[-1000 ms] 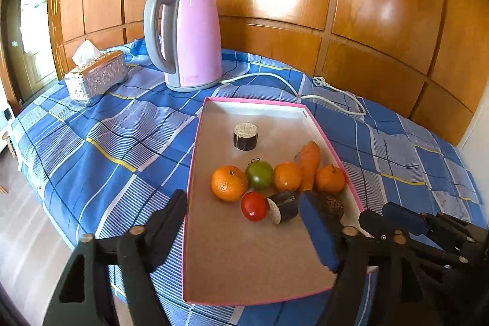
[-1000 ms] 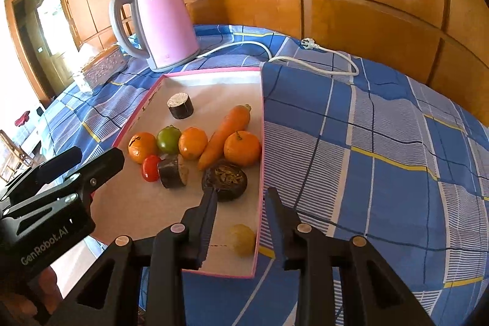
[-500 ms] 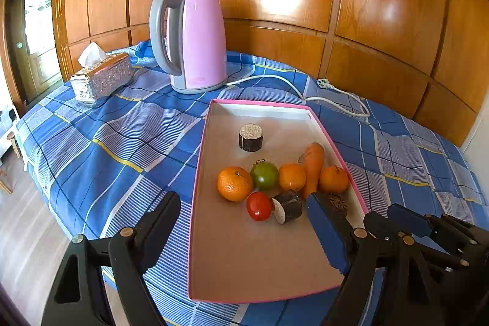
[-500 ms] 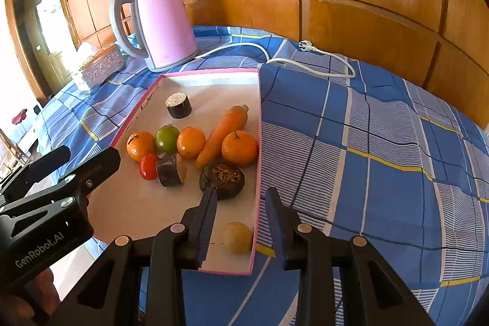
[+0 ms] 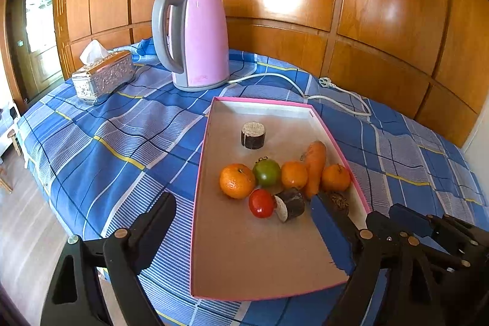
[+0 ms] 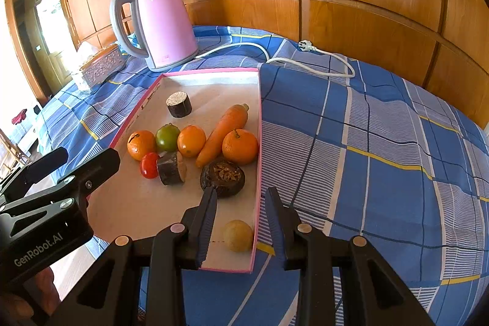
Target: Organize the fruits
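Note:
A pink-rimmed tray lies on the blue checked cloth. In it sit three oranges, a green tomato, a red tomato, a carrot, two dark cut cylinders, a dark round fruit and a small yellow fruit. My left gripper is open and empty over the tray's near end. My right gripper is open and empty, its jaws either side of the tray's right rim near the yellow fruit.
A pink electric kettle stands behind the tray, its white cord and plug trailing right. A silver tissue box sits at the left. Wood panelling backs the table. The cloth's edge drops off at the left.
Both grippers have drawn back and risen a little from the tray, so the view is slightly wider. Nothing in the tray has moved. Both stay open.

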`<action>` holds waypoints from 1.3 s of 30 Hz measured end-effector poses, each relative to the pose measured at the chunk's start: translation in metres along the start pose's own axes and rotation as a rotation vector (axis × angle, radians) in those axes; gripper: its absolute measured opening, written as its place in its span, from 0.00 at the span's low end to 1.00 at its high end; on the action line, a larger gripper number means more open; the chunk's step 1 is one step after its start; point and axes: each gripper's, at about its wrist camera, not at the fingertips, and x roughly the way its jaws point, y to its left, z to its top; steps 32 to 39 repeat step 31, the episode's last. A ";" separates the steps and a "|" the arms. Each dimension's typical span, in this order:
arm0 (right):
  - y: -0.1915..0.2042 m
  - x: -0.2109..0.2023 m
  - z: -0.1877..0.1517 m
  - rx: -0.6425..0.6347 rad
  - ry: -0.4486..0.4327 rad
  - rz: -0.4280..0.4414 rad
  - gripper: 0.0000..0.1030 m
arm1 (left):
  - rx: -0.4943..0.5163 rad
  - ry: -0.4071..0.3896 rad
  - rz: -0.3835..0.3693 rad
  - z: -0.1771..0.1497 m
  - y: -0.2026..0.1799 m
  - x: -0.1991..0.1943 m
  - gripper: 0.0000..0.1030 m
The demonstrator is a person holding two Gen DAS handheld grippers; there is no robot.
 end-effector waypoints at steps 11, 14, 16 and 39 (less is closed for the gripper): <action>0.000 0.000 0.000 0.000 0.001 0.000 0.32 | -0.002 0.000 0.000 -0.001 0.002 0.000 0.89; 0.000 0.000 0.000 0.001 0.001 0.000 0.32 | -0.002 0.000 0.000 -0.001 0.003 0.000 0.89; 0.000 0.000 -0.001 0.001 0.001 0.000 0.32 | -0.002 0.001 0.000 -0.001 0.003 -0.001 0.89; -0.001 0.000 -0.005 0.010 0.001 -0.002 0.32 | -0.002 -0.021 -0.017 0.000 0.002 -0.002 0.88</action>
